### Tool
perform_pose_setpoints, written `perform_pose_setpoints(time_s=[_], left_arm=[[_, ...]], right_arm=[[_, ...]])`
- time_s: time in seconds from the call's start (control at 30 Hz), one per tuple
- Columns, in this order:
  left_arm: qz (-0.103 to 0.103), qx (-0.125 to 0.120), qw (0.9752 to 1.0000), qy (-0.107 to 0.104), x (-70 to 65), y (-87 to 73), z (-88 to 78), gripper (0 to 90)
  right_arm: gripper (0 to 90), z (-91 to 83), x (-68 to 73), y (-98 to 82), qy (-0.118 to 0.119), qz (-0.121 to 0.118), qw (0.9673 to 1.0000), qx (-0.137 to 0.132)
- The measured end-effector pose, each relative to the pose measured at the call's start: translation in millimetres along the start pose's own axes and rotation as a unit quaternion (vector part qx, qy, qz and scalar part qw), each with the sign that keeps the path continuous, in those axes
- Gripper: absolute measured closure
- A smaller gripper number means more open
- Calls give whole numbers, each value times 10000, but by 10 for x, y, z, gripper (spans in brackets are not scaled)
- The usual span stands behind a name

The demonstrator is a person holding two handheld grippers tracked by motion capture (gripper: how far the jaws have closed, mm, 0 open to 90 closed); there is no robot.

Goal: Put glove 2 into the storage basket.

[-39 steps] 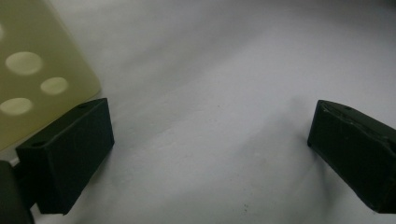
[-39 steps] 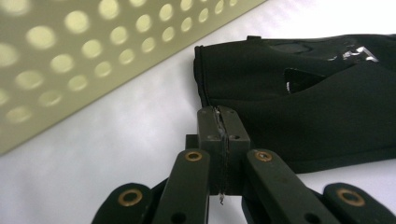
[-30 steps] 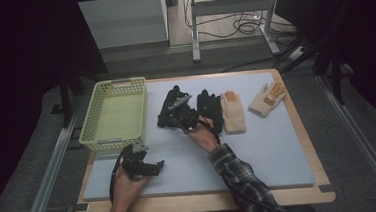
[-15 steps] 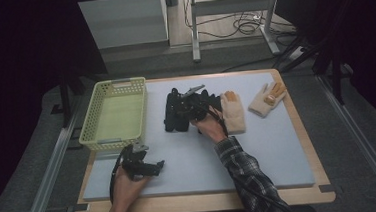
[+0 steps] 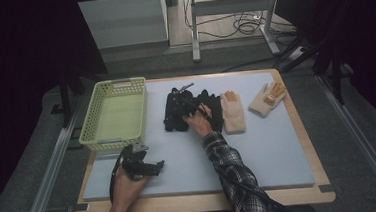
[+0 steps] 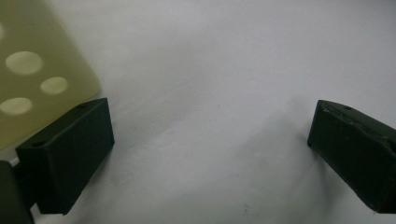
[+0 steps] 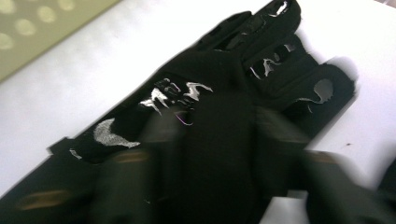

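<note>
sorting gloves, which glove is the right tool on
The leftmost black glove, nearest the basket. The right tool straddles it; the other black glove and two tan gloves lie further right.

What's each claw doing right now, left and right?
Left claw: open, nothing between its jaws, over bare mat near the basket.
Right claw: jaws just closing around the black glove; whether they pinch it cannot be told.

Basket point(image 5: 114, 113) lies left of the gloves point(image 5: 176, 112), all on the mat point(image 5: 269, 150).
</note>
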State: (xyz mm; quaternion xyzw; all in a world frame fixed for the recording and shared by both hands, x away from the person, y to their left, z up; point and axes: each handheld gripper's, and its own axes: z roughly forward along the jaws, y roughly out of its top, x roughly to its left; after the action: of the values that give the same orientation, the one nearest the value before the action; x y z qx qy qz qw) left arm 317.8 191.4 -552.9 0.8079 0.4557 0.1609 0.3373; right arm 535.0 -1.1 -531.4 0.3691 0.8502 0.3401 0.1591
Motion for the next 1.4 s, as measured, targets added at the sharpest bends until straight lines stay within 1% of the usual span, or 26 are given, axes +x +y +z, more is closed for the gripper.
perform_pose_setpoints(time_s=[0.03, 0.07, 0.13, 0.2, 0.23, 0.3, 0.33, 0.37, 0.47, 0.5, 0.57, 0.6, 0.63, 0.7, 0.73, 0.77, 0.8, 0.93, 1.03, 1.17, 1.27, 1.33, 1.4], left_arm=[[-17, -2, 10000, 2, -3, -1, 0, 7], [1, 0, 10000, 0, 0, 0, 0, 8], [6, 1, 10000, -1, 0, 0, 0, 8], [0, 2, 10000, 1, 0, 0, 1, 8], [5, 3, 10000, 0, 1, 0, 1, 8], [-1, 2, 10000, 0, 0, 0, 1, 8], [-11, 2, 10000, 0, -1, 0, 1, 8], [-13, 3, 10000, 2, -2, 0, 1, 8], [4, 4, 10000, -2, 1, 1, 1, 8], [5, 10, 10000, 3, 1, 1, 0, 8], [-16, 7, 10000, 1, -2, 0, 0, 7], [7, 12, 10000, 4, 1, 0, 0, 7], [-2, 21, 10000, 4, 0, 1, -1, 8], [-3, 20, 10000, 8, 0, 0, -1, 8], [16, 18, 10000, 5, 2, 1, -1, 8], [16, 14, 10000, 4, 2, 1, 0, 8], [16, 14, 10000, 3, 3, 1, 0, 8], [-10, -11, 10000, 2, -1, 1, 3, 7], [-37, -31, 10000, 8, -6, 1, 5, 8], [-37, -30, 10000, 6, -5, 1, 5, 8], [-37, -31, 10000, 5, -5, 1, 6, 7], [-50, -30, 10000, 12, -8, 0, 5, 8], [-28, -14, 10000, 8, -5, 1, 3, 8]], right_arm=[[738, -12, 1, 2, 18, 14, 10000, 15], [773, -15, 1, 0, 10, -7, 10000, 6], [800, -23, 16, 6, -18, -1, 10000, 36], [812, -48, 43, 27, -87, -61, 9999, 122], [813, -73, 57, 32, -82, -133, 9998, 150], [814, -116, 73, 34, -48, -146, 9998, 137], [815, -209, 90, 40, 75, -113, 9999, 36], [815, -209, 90, 40, 75, -113, 9999, 36], [821, -381, 116, 49, 260, -4, 9996, -105], [821, -456, 134, 49, 325, 1, 9993, -156], [821, -557, 175, 39, 374, -45, 9991, -213], [821, -619, 197, 29, 402, -36, 9989, -250], [821, -694, 225, 13, 480, -38, 9984, -305], [821, -804, 268, -15, 527, -89, 9978, -381], [821, -871, 290, -35, 590, -59, 9973, -441], [821, -951, 316, -64, 657, -20, 9967, -471], [821, -997, 335, -84, 685, -11, 9964, -490], [821, -1238, 425, -234, 818, -44, 9949, -594], [821, -1417, 493, -376, 886, -40, 9937, -680], [820, -1611, 592, -617, 988, 74, 9925, -719], [820, -1640, 645, -788, 988, 84, 9925, -711], [819, -1613, 659, -906, 974, 112, 9928, -680], [816, -1551, 669, -1022, 963, 134, 9935, -591]])
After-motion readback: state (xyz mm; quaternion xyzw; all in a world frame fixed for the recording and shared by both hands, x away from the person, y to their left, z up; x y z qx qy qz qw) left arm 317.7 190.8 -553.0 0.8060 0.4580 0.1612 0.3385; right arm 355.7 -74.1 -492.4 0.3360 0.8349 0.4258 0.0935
